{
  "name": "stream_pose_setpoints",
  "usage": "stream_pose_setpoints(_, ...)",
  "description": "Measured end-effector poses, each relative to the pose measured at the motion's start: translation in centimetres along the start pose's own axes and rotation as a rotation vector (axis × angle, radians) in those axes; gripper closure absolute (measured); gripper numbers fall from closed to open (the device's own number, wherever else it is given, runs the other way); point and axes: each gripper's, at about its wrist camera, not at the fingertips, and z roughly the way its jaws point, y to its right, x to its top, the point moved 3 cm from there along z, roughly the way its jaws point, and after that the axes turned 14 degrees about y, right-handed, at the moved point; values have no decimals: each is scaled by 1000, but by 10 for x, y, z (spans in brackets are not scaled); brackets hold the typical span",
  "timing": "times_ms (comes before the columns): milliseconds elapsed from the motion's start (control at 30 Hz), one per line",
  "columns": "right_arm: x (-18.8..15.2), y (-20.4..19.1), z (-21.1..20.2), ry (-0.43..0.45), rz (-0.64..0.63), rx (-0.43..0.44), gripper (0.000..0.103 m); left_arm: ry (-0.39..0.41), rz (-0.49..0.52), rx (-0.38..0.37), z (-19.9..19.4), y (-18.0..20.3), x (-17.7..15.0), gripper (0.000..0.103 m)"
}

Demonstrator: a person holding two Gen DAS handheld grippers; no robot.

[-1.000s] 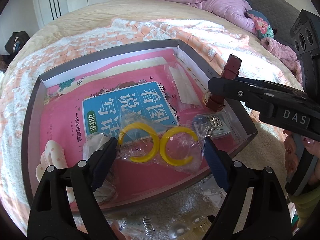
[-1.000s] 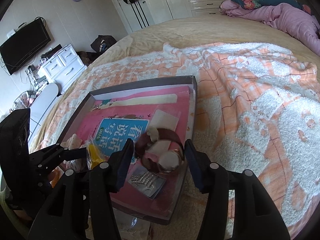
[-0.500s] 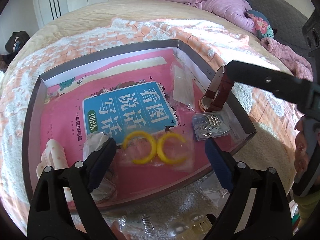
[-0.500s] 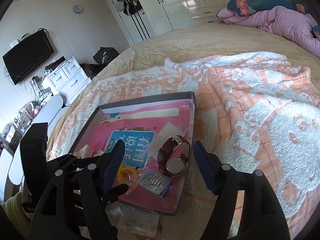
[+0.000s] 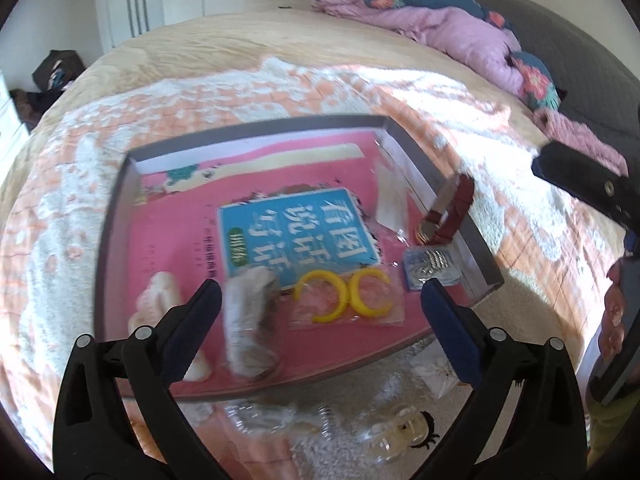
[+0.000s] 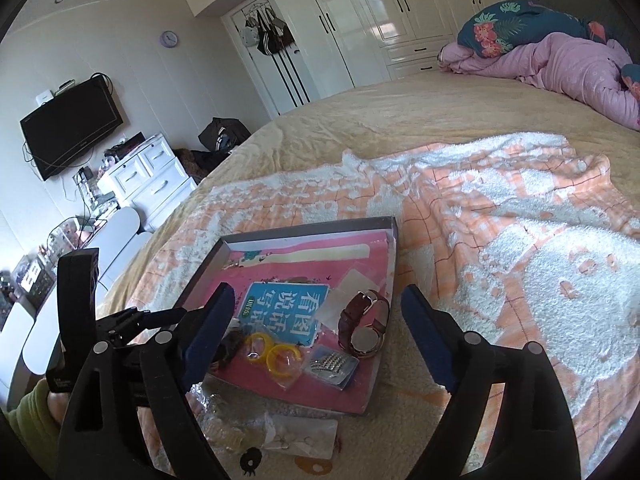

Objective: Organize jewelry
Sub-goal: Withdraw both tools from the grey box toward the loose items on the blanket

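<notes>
A shallow grey box point(image 5: 120, 208) point(image 6: 380, 364) with a pink printed lining lies on the bed. In it are a brown-strap watch point(image 5: 450, 210) point(image 6: 362, 330) leaning at the right wall, a bag with two yellow rings point(image 5: 346, 294) point(image 6: 276, 354), a rhinestone clip in a packet point(image 5: 430, 266) point(image 6: 330, 366), a cream hair claw point(image 5: 160, 300) and a clear bag point(image 5: 248, 320). My left gripper point(image 5: 320, 312) is open and empty above the box's near edge. My right gripper point(image 6: 316, 328) is open and empty, raised above the box.
On the blanket in front of the box lie a bagged pair of earrings point(image 6: 296, 438) point(image 5: 434, 372), a clear hair clip point(image 5: 396, 428), a small spring point(image 5: 326, 420) and a black trinket point(image 6: 250, 460). A pink quilt point(image 6: 572, 64) lies at the bed's far side.
My right gripper let go of the watch in the box and pulled back and up. My left gripper drew back from the yellow rings bag. The clear bag at lower left shifted.
</notes>
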Motion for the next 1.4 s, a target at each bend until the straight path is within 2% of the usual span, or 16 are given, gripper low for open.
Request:
stream_pose_setpoints(533, -2, -28, -22, 12, -39, 48, 18, 58, -97, 87, -51, -43, 1, 10)
stream_pose_setpoints(1400, -52, -88, -36, -99, -131, 150, 17, 91, -119, 172, -106, -61, -37, 10)
